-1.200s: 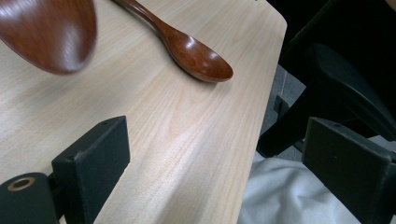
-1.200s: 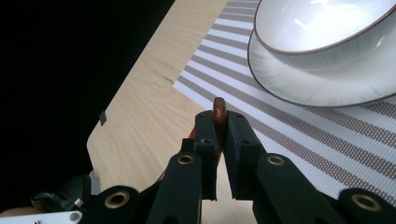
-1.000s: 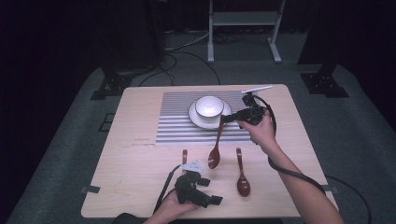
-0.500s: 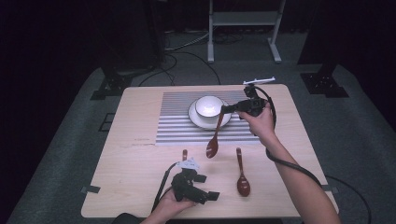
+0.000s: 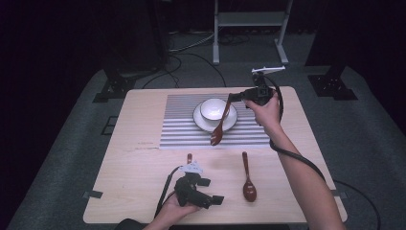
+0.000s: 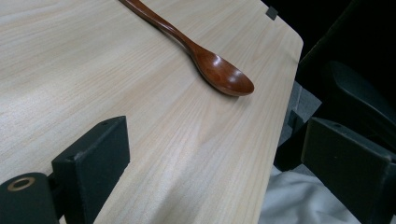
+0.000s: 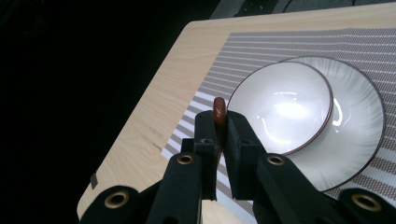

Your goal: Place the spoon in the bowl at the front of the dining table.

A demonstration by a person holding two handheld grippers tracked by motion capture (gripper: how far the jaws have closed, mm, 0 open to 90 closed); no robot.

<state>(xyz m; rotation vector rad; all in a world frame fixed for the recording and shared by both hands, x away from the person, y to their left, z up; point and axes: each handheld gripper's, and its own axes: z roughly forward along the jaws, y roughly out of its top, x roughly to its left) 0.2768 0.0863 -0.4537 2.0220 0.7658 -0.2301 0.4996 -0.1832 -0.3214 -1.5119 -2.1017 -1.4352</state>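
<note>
My right gripper [image 5: 233, 97] is shut on the handle end of a brown wooden spoon [image 5: 220, 124]. The spoon hangs slanted, its scoop over the striped placemat [image 5: 177, 127], just in front of the white bowl [image 5: 213, 108] on its plate [image 5: 200, 122]. In the right gripper view the handle tip [image 7: 218, 109] is pinched between the jaws, with the bowl [image 7: 280, 107] and plate [image 7: 362, 112] beyond. A second spoon [image 5: 248, 179] lies on the table. My left gripper [image 5: 213, 190] rests open near the front edge, with that spoon [image 6: 205, 60] ahead of its jaws.
The handle of a third spoon [image 5: 189, 157] pokes out behind the left gripper. The wooden table [image 5: 139, 158] ends close to the left gripper's jaws. A cable trails from each gripper. A metal stand [image 5: 249, 19] is on the floor behind.
My right gripper has risen and moved back toward the bowl, lifting the spoon's scoop off the table to hang over the placemat. The left gripper has stayed put.
</note>
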